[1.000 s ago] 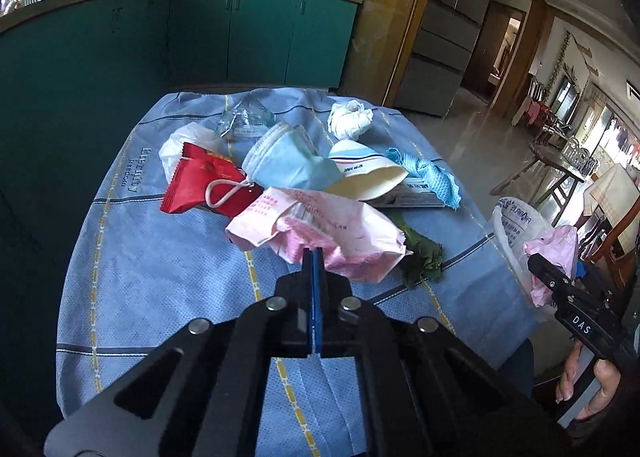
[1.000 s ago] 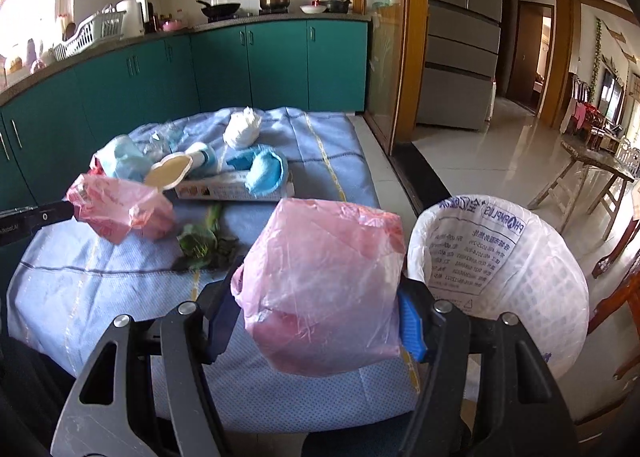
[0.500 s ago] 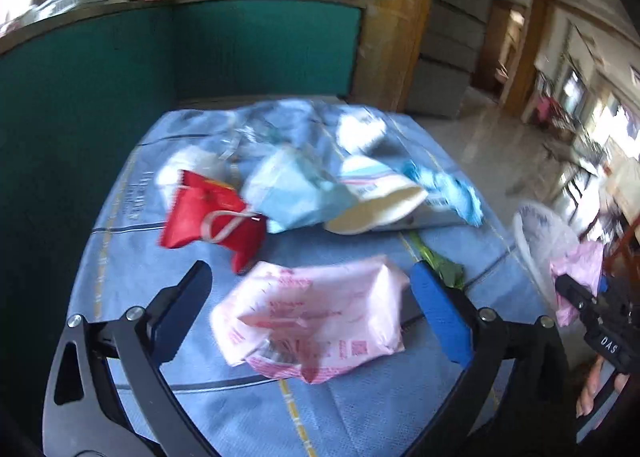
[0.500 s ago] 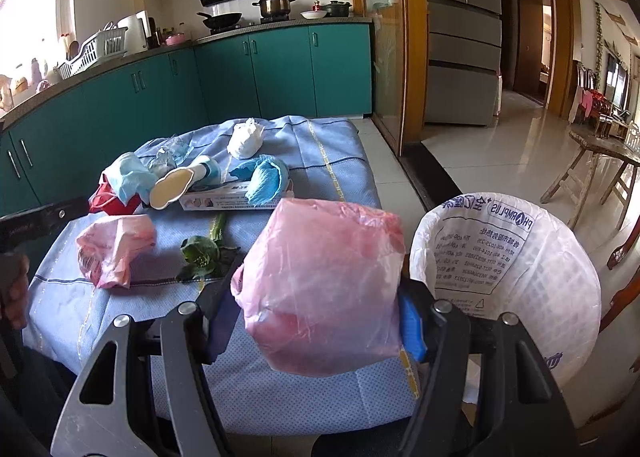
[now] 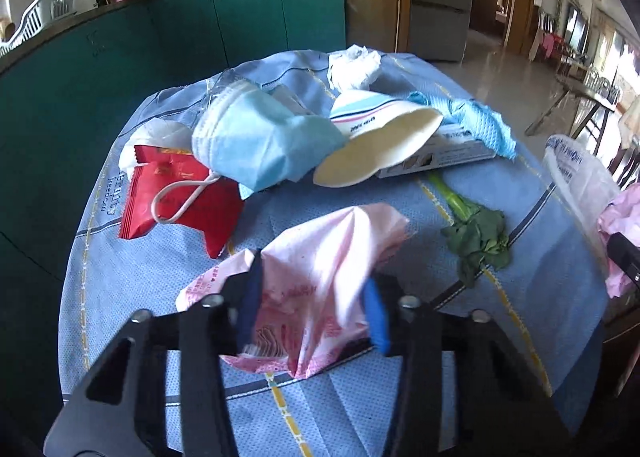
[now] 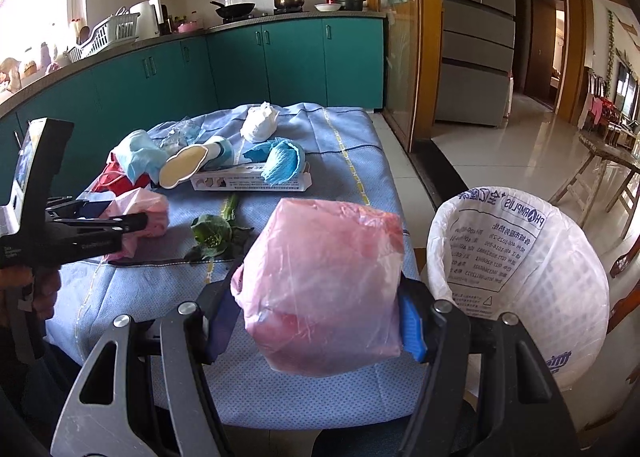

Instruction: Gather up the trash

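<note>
While open, liner seemingly empty

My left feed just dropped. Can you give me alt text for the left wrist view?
The left gripper, jaws just closing, pinches a pink wrapper on the blue cloth. Behind lie a red packet, mask, paper cup and a green stalk.

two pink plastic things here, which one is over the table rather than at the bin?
The printed pink wrapper, crumpled between the left gripper pads over the blue cloth. The plain pink bag sits in the right gripper beside the white-lined bin.
</note>
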Action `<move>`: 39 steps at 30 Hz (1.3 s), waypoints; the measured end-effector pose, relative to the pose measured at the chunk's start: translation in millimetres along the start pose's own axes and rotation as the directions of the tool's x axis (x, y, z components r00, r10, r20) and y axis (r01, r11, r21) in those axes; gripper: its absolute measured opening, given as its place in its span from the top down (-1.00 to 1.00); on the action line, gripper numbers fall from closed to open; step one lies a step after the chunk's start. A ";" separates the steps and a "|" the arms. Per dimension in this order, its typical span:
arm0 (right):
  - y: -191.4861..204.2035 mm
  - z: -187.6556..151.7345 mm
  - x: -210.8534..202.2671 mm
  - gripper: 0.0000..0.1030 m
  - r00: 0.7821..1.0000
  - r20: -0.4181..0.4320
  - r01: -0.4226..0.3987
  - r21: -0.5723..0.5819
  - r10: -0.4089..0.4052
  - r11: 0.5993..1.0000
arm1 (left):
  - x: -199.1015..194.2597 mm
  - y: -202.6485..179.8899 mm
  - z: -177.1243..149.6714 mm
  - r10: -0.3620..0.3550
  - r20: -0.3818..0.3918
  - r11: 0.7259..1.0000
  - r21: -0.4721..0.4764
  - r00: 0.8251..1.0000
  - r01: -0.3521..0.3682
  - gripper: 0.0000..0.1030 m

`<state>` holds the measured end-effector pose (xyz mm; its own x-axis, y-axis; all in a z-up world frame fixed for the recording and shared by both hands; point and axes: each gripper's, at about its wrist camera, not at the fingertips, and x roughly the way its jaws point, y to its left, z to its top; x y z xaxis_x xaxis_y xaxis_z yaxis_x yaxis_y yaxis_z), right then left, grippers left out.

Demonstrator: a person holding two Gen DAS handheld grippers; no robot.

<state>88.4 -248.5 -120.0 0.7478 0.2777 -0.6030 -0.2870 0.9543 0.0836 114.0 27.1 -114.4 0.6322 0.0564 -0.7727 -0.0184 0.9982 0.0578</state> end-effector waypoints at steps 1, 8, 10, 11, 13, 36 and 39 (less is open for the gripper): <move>-3.1 0.4 -0.9 -0.27 1.000 0.005 0.003 0.008 -0.003 1.000 | -2.7 1.1 0.4 -0.005 0.003 1.000 -0.006 1.000 0.005 0.35; -65.4 8.4 -22.5 -0.27 0.988 0.070 0.125 0.137 -0.135 0.983 | -46.8 -5.1 7.9 -0.131 0.099 0.990 -0.040 0.986 0.135 0.46; -90.3 7.8 -23.9 -0.27 0.984 0.064 0.149 0.199 -0.165 0.969 | -57.4 -15.7 13.7 -0.171 0.122 0.984 -0.020 0.978 0.175 0.46; -105.0 6.8 -22.1 -0.28 0.981 0.055 0.167 0.235 -0.185 0.958 | -61.5 -25.0 17.9 -0.203 0.133 0.979 -0.002 0.970 0.205 0.46; -122.8 4.6 -14.9 -0.28 0.974 0.018 0.212 0.265 -0.224 0.941 | -65.2 -46.7 26.6 -0.261 0.139 0.965 0.040 0.955 0.258 0.46; -215.1 62.0 -112.0 -0.90 0.840 0.116 0.389 0.552 -0.530 0.737 | 19.8 -319.9 61.6 -0.469 0.002 0.829 0.347 0.883 0.439 -0.68; -202.1 100.7 -96.7 -0.92 0.872 0.183 0.297 0.539 -0.453 0.788 | 5.3 -276.1 63.0 -0.387 0.106 0.890 0.303 0.916 0.341 -0.80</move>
<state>134.4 -457.0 1.4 0.8918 -0.1702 -0.4192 0.3185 0.8943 0.3145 171.2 -249.6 -94.6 0.6683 -0.3375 -0.6629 0.4341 0.9006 -0.0209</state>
